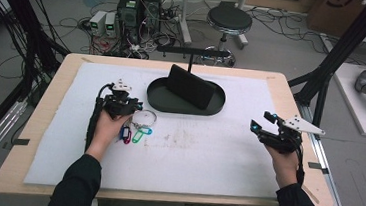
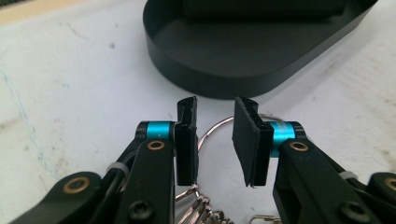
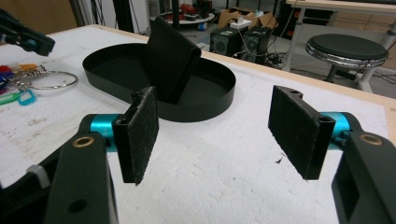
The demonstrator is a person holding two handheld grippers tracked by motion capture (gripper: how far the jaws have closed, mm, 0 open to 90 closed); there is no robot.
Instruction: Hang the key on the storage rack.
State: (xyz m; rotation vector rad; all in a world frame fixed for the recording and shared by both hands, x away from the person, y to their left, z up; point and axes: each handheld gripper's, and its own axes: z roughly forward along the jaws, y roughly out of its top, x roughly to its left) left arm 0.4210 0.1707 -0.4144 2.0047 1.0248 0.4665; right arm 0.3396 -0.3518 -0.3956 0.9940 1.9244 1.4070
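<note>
- Your left gripper (image 1: 131, 107) sat left of centre in the high view, its black jaws lowered over the large silver wire key ring (image 1: 144, 117) that lay flat on the white foam mat (image 1: 206, 155).
- In the left gripper view the jaws stood partly closed with a clear gap between them; the ring's thin wire (image 2: 214, 130) arced across that gap, passing just beside the left pad, and neither pad pressed on it, so nothing was gripped.
- The bunch of small keys and coloured plastic tags (image 1: 133, 133), red, blue, green and teal, lay just below the ring in the high view, close to your left hand (image 1: 108, 129).
- The black oval metal tray (image 1: 157, 100) stood at upper centre of the high view, just above the ring, with a black folded wallet (image 1: 188, 87) propped upright inside it.
- Your right gripper (image 1: 264, 125) hung at the right of the high view, well apart from the ring, above bare mat.
- In the right gripper view its two rough black pads (image 3: 140, 130) stood wide apart with nothing between them; the tray lay beyond them at upper centre, and the ring (image 3: 56, 80) with its tags showed at the far left edge.
</note>
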